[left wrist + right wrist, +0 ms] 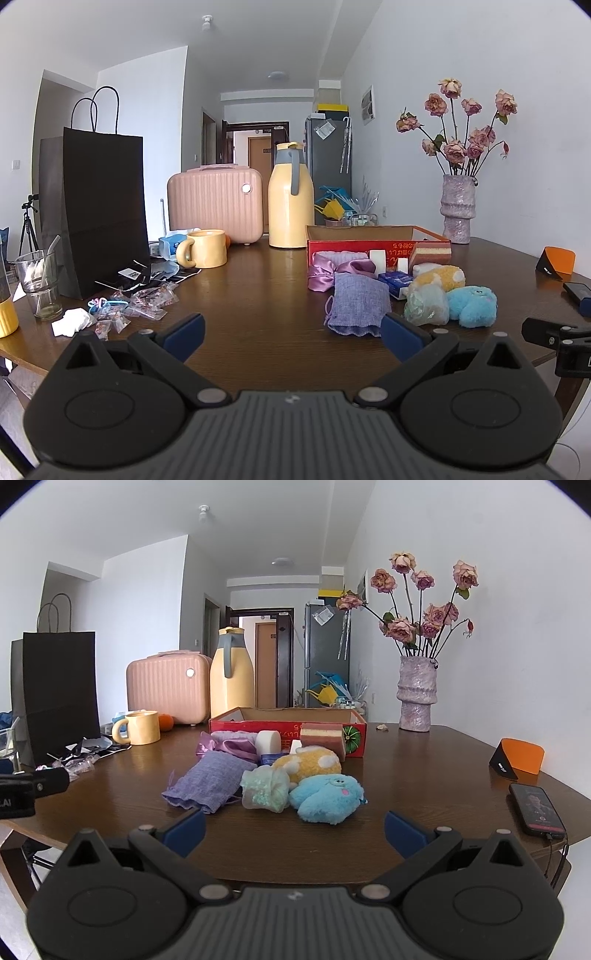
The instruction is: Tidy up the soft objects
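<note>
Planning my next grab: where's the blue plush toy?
In the right wrist view, the blue plush toy lies centre on the table, right of the mint pouch, before the yellow plush.

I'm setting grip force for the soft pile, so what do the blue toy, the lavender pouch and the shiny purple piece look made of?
The round blue plush toy looks like fluffy synthetic fleece: a fuzzy, matte pile. The lavender drawstring pouch seems a coarse woven fabric, linen-like, with visible weave. The shiny purple cloth appears satin, from its sheen and smooth folds.
</note>
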`<act>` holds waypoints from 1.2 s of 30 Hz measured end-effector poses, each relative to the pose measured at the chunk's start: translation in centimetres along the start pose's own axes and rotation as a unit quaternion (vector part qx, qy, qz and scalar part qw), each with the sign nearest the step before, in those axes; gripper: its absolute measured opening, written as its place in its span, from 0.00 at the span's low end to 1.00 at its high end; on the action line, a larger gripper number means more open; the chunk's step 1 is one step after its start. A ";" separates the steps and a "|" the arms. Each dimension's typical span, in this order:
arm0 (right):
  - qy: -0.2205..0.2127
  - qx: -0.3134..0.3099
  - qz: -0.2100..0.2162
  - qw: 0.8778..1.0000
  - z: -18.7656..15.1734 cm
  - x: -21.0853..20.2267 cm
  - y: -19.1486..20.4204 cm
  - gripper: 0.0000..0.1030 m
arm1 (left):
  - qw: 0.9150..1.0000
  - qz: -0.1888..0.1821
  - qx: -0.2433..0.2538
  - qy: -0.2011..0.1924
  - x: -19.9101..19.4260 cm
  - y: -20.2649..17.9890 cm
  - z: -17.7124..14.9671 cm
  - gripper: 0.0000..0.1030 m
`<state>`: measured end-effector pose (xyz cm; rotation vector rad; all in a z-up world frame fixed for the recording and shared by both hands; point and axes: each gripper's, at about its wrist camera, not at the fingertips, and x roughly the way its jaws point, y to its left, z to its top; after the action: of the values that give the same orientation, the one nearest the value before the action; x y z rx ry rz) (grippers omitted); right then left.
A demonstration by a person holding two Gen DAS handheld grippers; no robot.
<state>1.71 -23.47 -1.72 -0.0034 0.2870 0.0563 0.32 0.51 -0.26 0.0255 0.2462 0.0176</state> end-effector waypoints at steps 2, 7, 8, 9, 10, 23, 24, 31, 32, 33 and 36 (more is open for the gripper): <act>0.000 0.000 0.000 1.000 0.0 0.0 0.0 1.00 | 1.000 0.000 0.000 0.000 0.0 0.0 0.0 1.00; 0.001 -0.003 -0.001 1.000 -0.1 0.1 0.1 1.00 | 1.000 0.000 0.001 0.000 0.0 0.0 0.0 1.00; 0.001 -0.003 -0.002 1.000 -0.1 0.1 0.1 1.00 | 1.000 0.000 0.001 0.000 0.0 0.0 0.0 1.00; 0.000 -0.003 -0.001 1.000 -0.1 0.1 0.1 1.00 | 1.000 0.000 0.001 0.000 0.1 0.0 0.0 1.00; 0.000 -0.003 -0.001 1.000 -0.1 0.1 0.1 1.00 | 1.000 0.000 0.001 0.001 0.0 0.0 0.0 1.00; 0.002 -0.008 -0.003 1.000 -0.3 0.2 0.2 1.00 | 1.000 0.000 0.001 0.003 0.2 0.1 -0.1 1.00; 0.002 -0.008 -0.003 1.000 -0.3 0.2 0.2 1.00 | 1.000 0.000 0.001 0.002 0.2 0.1 -0.1 1.00; 0.001 -0.009 -0.005 1.000 -0.2 0.2 0.3 1.00 | 1.000 0.000 0.001 0.003 0.2 0.1 -0.1 1.00; 0.001 -0.009 -0.005 1.000 -0.2 0.1 0.3 1.00 | 1.000 0.000 0.002 0.003 0.2 0.1 -0.1 1.00; 0.000 -0.010 -0.005 1.000 -0.2 0.1 0.3 1.00 | 1.000 0.001 0.002 0.003 0.2 0.1 -0.1 1.00; -0.001 -0.012 -0.004 1.000 -0.2 0.1 0.4 1.00 | 1.000 0.000 0.002 0.002 0.2 0.1 -0.1 1.00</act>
<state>1.72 -23.11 -1.90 -0.0290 0.2844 0.0520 0.47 0.60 -0.41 0.0297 0.2504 0.0177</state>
